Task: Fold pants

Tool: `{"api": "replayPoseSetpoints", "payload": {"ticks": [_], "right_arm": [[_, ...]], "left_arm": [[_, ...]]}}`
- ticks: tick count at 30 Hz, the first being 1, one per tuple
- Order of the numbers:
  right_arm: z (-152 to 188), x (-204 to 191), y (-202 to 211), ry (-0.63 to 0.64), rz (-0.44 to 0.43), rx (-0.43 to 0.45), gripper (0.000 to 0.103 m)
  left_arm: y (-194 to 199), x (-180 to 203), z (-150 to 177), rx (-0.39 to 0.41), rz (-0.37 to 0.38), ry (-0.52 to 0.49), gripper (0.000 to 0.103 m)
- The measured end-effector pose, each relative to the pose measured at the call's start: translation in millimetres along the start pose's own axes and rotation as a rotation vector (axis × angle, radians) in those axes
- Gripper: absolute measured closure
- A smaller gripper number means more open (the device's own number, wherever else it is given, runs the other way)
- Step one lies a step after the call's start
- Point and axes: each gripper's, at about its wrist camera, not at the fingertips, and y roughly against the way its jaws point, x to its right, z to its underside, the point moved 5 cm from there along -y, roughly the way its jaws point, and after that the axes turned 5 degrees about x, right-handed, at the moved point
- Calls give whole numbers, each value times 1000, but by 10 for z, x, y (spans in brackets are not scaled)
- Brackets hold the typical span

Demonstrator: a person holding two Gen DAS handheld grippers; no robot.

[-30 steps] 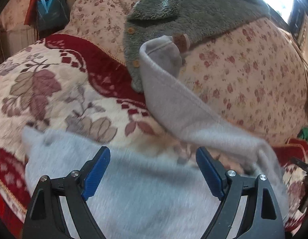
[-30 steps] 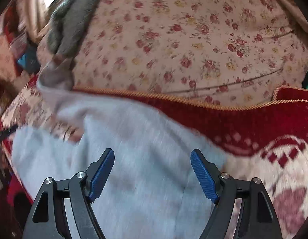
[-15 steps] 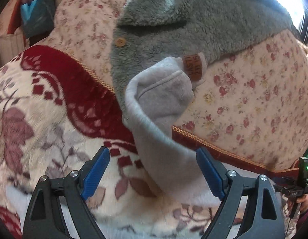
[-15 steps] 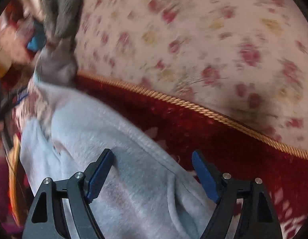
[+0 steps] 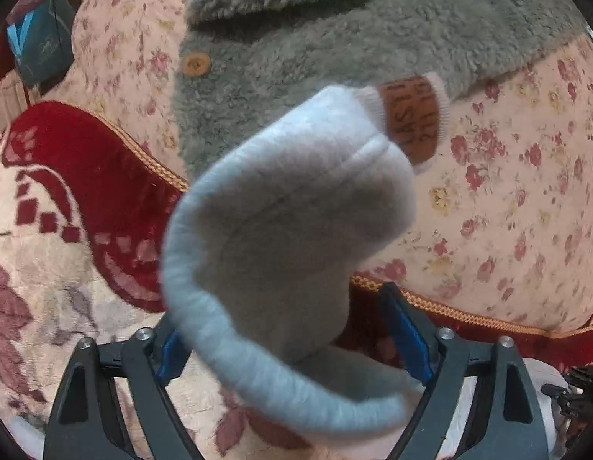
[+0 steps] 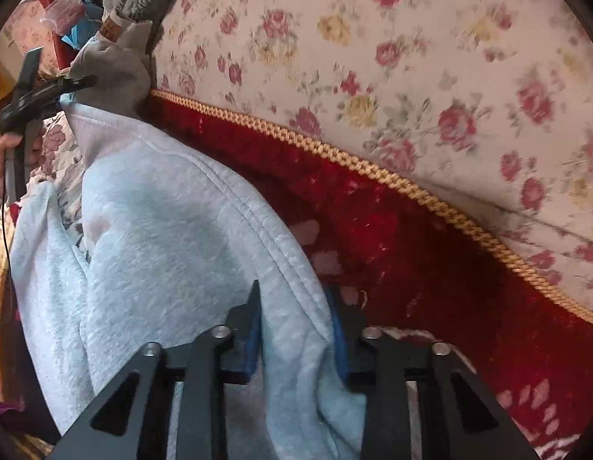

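Left gripper (image 5: 292, 339): closing, jaws still apart; pants leg between them, left blue pad mostly hidden behind the fabric, right pad clear with a gap to the cloth; no pinch visible yet.
Right gripper (image 6: 296, 329): closing, jaws narrow, both blue pads pressed against a bunched fold of pants; pad faces largely buried in cloth.
Pants (image 6: 174, 230): light grey fleece; in right view spread from between the jaws up and left across the throw, seam running up from the right pad.
Leg end (image 5: 289, 222): in left view rises from between the jaws and curls ahead of them, blurred, filling the centre and hiding the throw behind.
Cuff tip: resting against the jacket ahead of the left jaws; exact contact hard to judge through blur.
Jacket (image 5: 334, 38): grey fuzzy, ahead and above the left jaws, wooden button to the left, top cut off by the frame edge.
Label (image 5: 411, 119): brown, on a pale cuff just right of the leg end; lettering unreadable.
Throw (image 6: 430, 249): red with gold cord edge, right of and ahead of the right jaws; beige leafy part left of the left jaws.
Cushion (image 6: 411, 57): floral, beyond the gold cord, upper parts cut off.
Left gripper seen from right view (image 6: 36, 96): far upper left, dark, at the leg end; jaw gap not readable there.
Hand (image 6: 1, 153): only a sliver at the left edge.
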Motion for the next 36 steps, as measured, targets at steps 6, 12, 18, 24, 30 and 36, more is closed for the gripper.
{"api": "replayPoseSetpoints", "payload": {"ticks": [6,12,18,24,30,36], "right_arm": [[-194,-55,601,93,192,138,81],[-277,-143,1307,96,254,234,81],[-40,-509,1953,110,259,298,81],[546,-1074,2361,140,178,292,81],[1406,-1635,2303,162,80,200,81],[2057,-1735,1785,100,72,107,81]], "left_arm": [[253,32,-48,51,9,-3,95],[759,39,-62,109,83,25,95],[1275,-141,180,132,160,99,95],[1919,-428,681,179,206,131,95],[2292,-919,1464,198,200,197,95],[2106,-1321,2228,124,151,301,94]]}}
